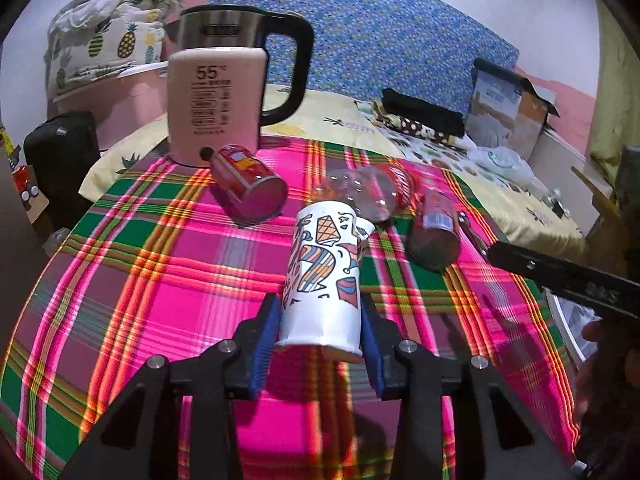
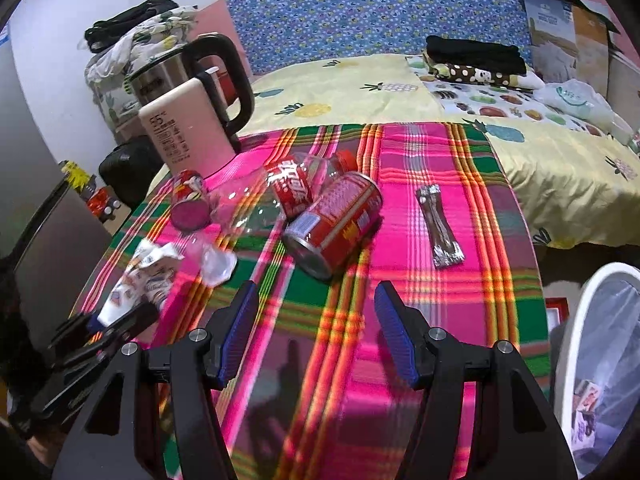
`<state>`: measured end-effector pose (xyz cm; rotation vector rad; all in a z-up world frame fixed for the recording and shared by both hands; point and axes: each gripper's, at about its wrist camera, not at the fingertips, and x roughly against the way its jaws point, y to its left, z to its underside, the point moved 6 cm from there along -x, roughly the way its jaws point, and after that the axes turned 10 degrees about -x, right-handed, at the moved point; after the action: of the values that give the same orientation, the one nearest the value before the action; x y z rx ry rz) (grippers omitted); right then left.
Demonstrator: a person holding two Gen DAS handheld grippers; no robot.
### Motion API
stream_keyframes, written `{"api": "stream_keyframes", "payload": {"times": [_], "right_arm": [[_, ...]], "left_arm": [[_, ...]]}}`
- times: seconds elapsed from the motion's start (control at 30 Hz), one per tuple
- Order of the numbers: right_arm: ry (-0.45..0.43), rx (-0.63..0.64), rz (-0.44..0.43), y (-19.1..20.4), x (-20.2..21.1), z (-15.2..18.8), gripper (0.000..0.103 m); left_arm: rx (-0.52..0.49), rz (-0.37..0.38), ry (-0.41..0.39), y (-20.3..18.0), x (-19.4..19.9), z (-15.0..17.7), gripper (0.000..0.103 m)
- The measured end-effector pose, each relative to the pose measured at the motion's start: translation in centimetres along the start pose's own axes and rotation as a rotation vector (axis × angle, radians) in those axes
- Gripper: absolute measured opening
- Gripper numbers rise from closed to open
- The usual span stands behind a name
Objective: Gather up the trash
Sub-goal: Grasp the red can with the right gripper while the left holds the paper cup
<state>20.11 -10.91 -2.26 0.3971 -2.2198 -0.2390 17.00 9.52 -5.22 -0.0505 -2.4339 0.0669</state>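
My left gripper (image 1: 320, 340) is shut on a crumpled white paper cup (image 1: 324, 276) with coloured drawings, held just above the plaid tablecloth (image 1: 160, 280); the cup also shows in the right wrist view (image 2: 136, 284). My right gripper (image 2: 316, 332) is open and empty above the cloth, short of a red can (image 2: 334, 224) lying on its side. A clear plastic cola bottle (image 2: 288, 188), a small red can (image 2: 188, 204) and a silver snack wrapper (image 2: 438, 228) lie on the cloth. The red can (image 1: 434, 232), small can (image 1: 248, 188) and bottle (image 1: 372, 192) also show in the left wrist view.
An electric kettle (image 1: 216, 104) stands at the table's far left edge. A white trash bin (image 2: 600, 360) with a clear liner stands to the right of the table. A bed (image 2: 400, 84) with folded clothes and a cardboard box (image 2: 568, 36) lies behind.
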Motion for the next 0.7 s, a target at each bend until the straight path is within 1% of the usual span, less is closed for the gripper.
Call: {"api": "stream_keyframes", "payload": {"times": [0.23, 0.43, 0.57, 0.7], "right_arm": [[-0.037, -0.064, 0.052, 0.5, -2.3, -1.6, 0.062], [-0.061, -0.121, 0.119, 0.5, -4.3, -2.5, 0.062], [-0.05, -0.139, 0.155, 0.3, -5.4, -2.6, 0.062], [-0.034, -0.134, 0.156, 0.0, -5.6, -2.4, 0.062]], "left_arm": [[0.036, 0.001, -0.003, 1.7, -0.8, -0.1, 0.04], [0.055, 0.029, 0.006, 2.1, -1.4, 0.0, 0.041], [0.062, 0.042, 0.012, 2.2, -1.6, 0.1, 0.041], [0.061, 0.05, 0.016, 2.2, -1.7, 0.1, 0.041]]}}
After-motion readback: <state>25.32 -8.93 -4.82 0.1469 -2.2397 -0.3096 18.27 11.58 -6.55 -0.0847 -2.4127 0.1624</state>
